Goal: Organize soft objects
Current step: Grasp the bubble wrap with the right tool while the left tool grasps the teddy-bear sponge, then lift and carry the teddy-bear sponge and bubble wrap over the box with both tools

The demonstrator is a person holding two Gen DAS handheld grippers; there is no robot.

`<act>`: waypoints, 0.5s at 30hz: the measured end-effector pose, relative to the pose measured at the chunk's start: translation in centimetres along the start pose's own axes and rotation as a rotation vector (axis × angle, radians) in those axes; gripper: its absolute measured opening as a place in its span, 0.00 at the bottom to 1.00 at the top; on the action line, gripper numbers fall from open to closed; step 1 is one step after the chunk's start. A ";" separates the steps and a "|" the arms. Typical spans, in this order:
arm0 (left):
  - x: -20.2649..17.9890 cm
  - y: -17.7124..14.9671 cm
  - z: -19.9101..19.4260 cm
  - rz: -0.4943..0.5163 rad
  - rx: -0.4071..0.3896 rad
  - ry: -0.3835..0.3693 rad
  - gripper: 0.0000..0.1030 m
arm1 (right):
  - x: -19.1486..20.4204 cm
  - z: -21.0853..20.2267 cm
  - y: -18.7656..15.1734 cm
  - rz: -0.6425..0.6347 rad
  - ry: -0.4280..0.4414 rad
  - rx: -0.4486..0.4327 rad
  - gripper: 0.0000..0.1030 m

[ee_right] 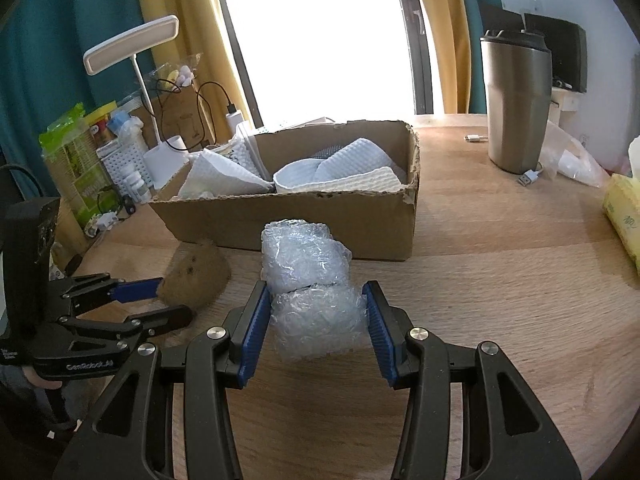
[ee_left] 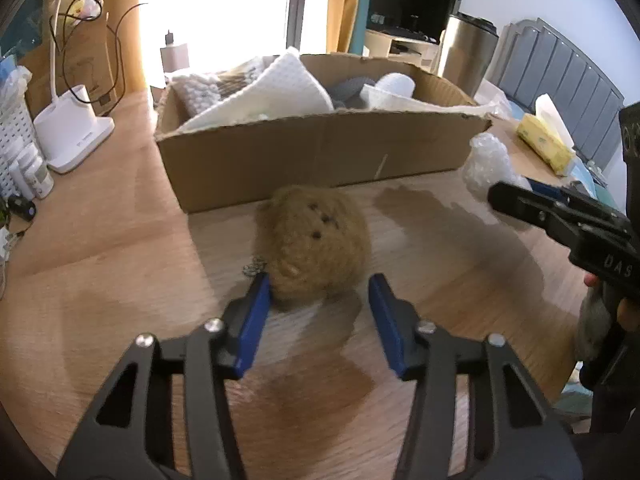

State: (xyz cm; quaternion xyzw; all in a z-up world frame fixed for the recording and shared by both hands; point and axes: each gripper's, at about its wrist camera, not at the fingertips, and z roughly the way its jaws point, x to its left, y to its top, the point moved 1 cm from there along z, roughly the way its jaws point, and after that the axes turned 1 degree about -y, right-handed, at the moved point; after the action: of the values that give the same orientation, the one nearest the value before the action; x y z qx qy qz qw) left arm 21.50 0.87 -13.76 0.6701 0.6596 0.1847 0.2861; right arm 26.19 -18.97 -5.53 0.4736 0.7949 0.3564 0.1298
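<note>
Resting on the wooden table (ee_right: 500,280), left to right: brown plush ball (ee_left: 314,246) between the left gripper (ee_left: 320,292) pads, one pad touching, the other just clear; bubble-wrap bundle (ee_right: 312,292) clamped in the right gripper (ee_right: 318,308); cardboard box (ee_right: 320,220) of white cloths behind both.

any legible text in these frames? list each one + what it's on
"DAS": on the right gripper, black body, left wrist view; cut off at the frame edge.
"GenRobot.AI": on the left gripper, black body, right wrist view.
Lamp base, yellow tissue pack, green packet: print too small or blurred.
</note>
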 end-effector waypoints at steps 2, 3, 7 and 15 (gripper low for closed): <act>-0.1 0.1 -0.2 -0.003 -0.010 -0.010 0.39 | 0.0 -0.1 0.0 -0.001 0.000 -0.001 0.48; -0.1 0.2 -0.3 -0.001 -0.016 -0.015 0.36 | 0.0 -0.2 0.0 -0.002 0.000 -0.002 0.48; -0.2 0.3 -0.3 -0.005 -0.011 -0.053 0.22 | 0.0 -0.5 0.1 0.000 0.000 -0.007 0.48; -0.6 0.6 -0.8 0.000 -0.026 -0.077 0.22 | -0.3 -0.8 0.0 0.006 0.001 -0.014 0.48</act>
State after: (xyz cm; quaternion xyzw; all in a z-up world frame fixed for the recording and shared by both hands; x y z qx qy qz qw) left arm 21.40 0.40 -12.72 0.6730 0.6456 0.1670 0.3199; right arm 25.92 -19.51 -5.00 0.4746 0.7911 0.3628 0.1316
